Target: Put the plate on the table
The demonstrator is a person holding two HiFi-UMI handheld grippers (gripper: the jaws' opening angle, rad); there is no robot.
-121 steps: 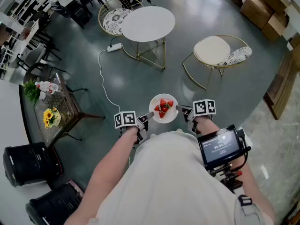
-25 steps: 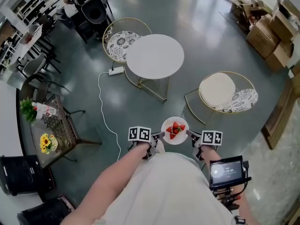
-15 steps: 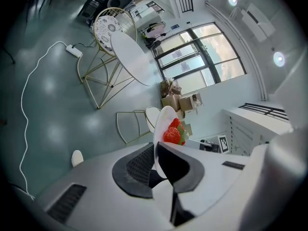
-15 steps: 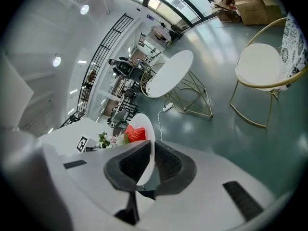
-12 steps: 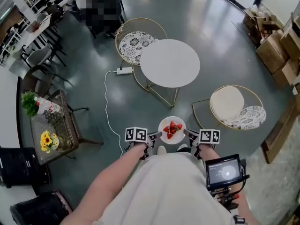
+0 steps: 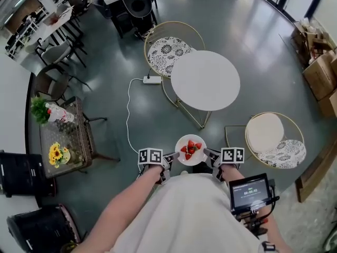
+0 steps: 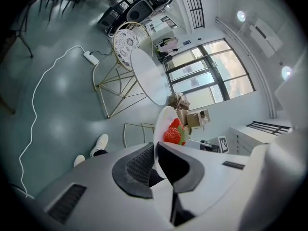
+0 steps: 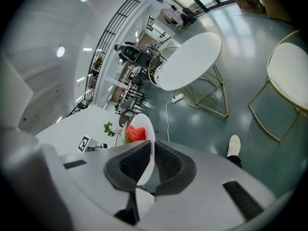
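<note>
The plate (image 6: 183,140) is smooth, glossy white, like glazed ceramic, and the strawberries (image 6: 190,149) on it have a wet red shine. The left tool (image 6: 170,156) and right tool (image 6: 209,153) are matt grey plastic with ribbed black pads (image 7: 139,165). The round bench (image 6: 205,80) has a smooth matt white top on thin gold-coloured metal legs. The floor (image 6: 253,25) is polished grey-green. The boxes (image 6: 318,73) are brown cardboard.
</note>
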